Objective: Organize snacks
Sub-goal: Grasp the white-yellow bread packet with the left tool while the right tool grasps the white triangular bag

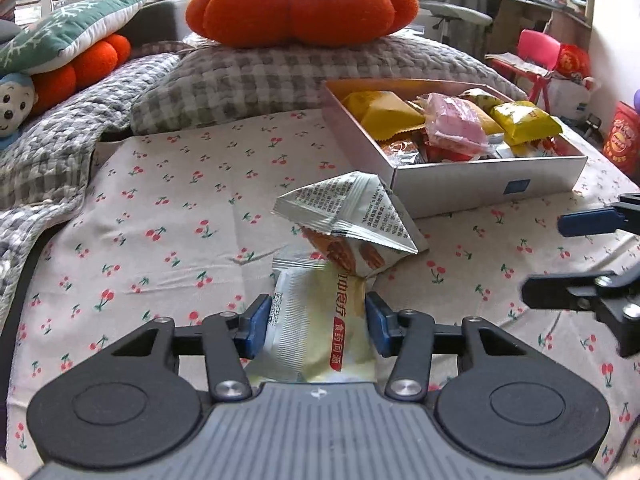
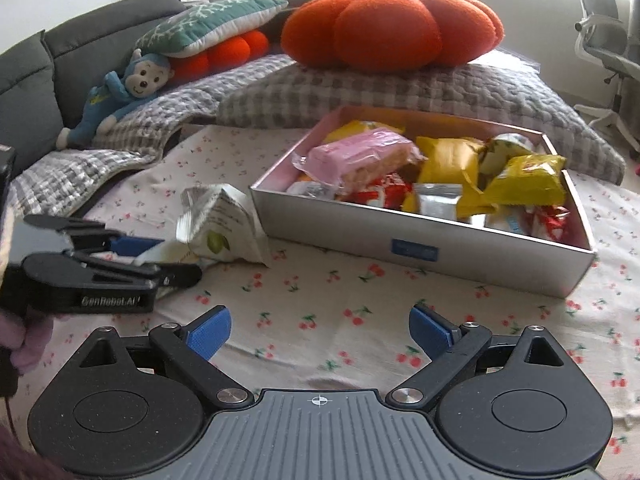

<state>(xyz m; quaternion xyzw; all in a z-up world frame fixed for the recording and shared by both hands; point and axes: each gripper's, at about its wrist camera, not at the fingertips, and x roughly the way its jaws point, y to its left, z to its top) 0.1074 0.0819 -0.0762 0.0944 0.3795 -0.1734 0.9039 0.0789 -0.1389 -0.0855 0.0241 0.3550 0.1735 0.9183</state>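
Orange pumpkin cushion; grey checked pillow; cherry-print sheet; silver-white box; pink packet.

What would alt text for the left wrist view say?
The left gripper closes its blue fingers on a pale snack packet lying on a cherry-print sheet, with a silver nut packet and a full snack box just beyond.

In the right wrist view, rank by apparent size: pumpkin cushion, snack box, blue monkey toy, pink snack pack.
1. snack box
2. pumpkin cushion, farther back, so its true size is unsure
3. pink snack pack and blue monkey toy look alike
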